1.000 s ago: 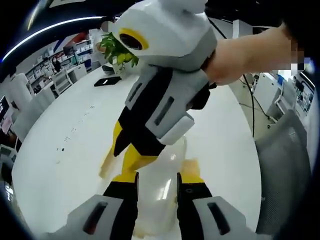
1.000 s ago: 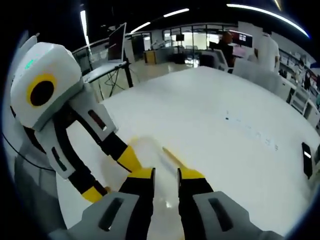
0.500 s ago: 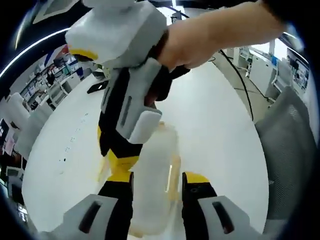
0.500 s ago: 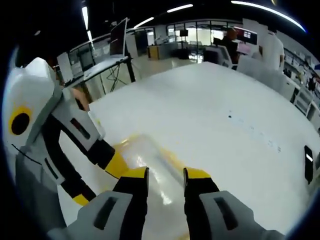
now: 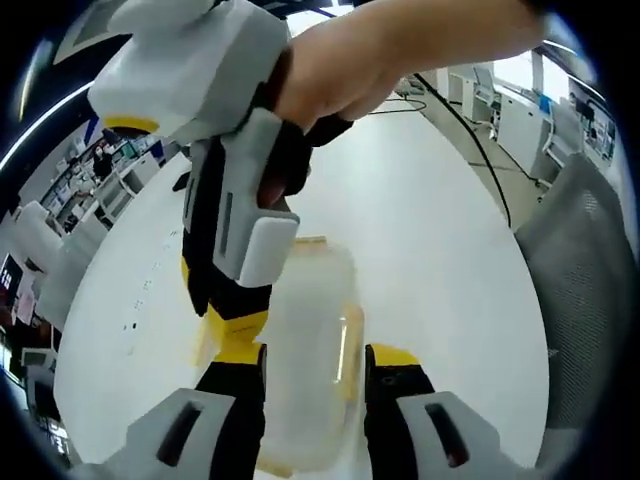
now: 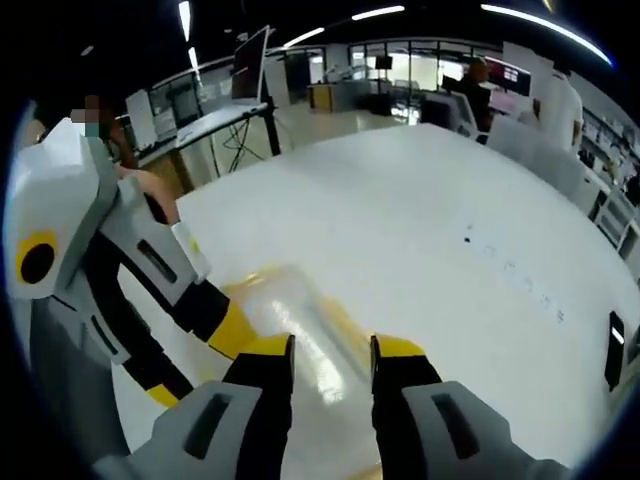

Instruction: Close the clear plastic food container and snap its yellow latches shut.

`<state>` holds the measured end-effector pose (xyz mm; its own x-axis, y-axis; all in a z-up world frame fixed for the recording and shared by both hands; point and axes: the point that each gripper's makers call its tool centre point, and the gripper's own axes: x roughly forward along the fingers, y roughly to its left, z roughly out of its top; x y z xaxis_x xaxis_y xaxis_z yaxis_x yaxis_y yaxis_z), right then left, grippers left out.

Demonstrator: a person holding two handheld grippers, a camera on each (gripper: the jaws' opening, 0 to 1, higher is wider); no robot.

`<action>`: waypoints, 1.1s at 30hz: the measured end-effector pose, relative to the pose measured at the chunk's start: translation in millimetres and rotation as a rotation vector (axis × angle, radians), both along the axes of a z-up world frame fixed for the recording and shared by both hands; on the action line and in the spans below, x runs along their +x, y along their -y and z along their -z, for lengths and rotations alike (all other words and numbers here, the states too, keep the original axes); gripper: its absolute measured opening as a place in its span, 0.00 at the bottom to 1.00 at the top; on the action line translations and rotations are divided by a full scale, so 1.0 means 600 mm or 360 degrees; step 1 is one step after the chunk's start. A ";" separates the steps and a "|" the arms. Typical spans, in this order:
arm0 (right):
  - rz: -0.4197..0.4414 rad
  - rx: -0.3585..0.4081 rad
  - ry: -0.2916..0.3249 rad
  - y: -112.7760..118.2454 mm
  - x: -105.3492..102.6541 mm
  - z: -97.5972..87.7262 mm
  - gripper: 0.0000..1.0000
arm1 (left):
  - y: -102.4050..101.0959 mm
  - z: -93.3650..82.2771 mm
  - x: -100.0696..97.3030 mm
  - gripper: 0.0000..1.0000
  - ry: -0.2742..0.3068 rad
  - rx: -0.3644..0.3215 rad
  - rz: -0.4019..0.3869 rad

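The clear plastic food container (image 5: 310, 330) lies on the white table (image 5: 430, 230), with a yellow latch (image 5: 347, 345) along its right side. My left gripper (image 5: 315, 355) is open, its jaws standing on either side of the container. The right gripper (image 5: 225, 220), held by a hand (image 5: 350, 60), comes down from above, and its yellow fingertip (image 5: 238, 335) rests at the container's left edge. In the right gripper view the container (image 6: 295, 305) runs away from my open right gripper (image 6: 330, 352), a yellow latch (image 6: 345, 322) on its side. The left gripper (image 6: 110, 290) reaches in from the left.
A grey chair (image 5: 590, 270) stands off the table's right edge. A dark phone (image 6: 613, 350) lies far out on the table (image 6: 420, 200). Desks with a monitor (image 6: 250, 65) and people (image 6: 480, 85) are beyond the far edge.
The jaws of both grippers stand wider apart than a second ago. The right gripper has shifted toward the container's left side, and the container now sits between the left jaws.
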<state>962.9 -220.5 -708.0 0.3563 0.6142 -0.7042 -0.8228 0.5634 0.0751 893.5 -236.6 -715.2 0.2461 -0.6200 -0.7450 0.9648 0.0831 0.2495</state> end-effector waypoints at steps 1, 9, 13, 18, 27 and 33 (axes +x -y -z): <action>-0.0006 -0.0001 -0.0006 0.000 0.000 0.000 0.28 | 0.000 0.000 -0.001 0.32 0.0006 0.0004 0.0003; -0.0096 -0.0019 -0.0050 0.000 0.002 0.007 0.28 | -0.001 0.003 -0.001 0.32 0.0080 0.0031 0.0035; -0.0162 -0.0035 -0.0073 -0.003 -0.001 0.008 0.29 | -0.001 0.003 -0.001 0.32 0.0099 0.0044 0.0051; -0.0285 -0.0090 -0.0144 -0.004 -0.004 0.012 0.29 | -0.001 0.006 -0.001 0.33 0.0119 0.0055 0.0065; -0.0545 -0.0201 -0.0280 -0.011 -0.007 0.019 0.28 | 0.000 0.008 -0.003 0.33 0.0121 0.0102 0.0096; -0.0628 -0.0265 -0.0442 -0.011 -0.020 0.023 0.28 | 0.000 0.009 -0.002 0.33 0.0117 0.0124 0.0119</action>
<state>951.2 -213.7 -721.6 -0.0948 0.5356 -0.8391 -0.9370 0.2367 0.2569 892.4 -236.3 -720.7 0.2571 -0.5794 -0.7734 0.9464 -0.0110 0.3229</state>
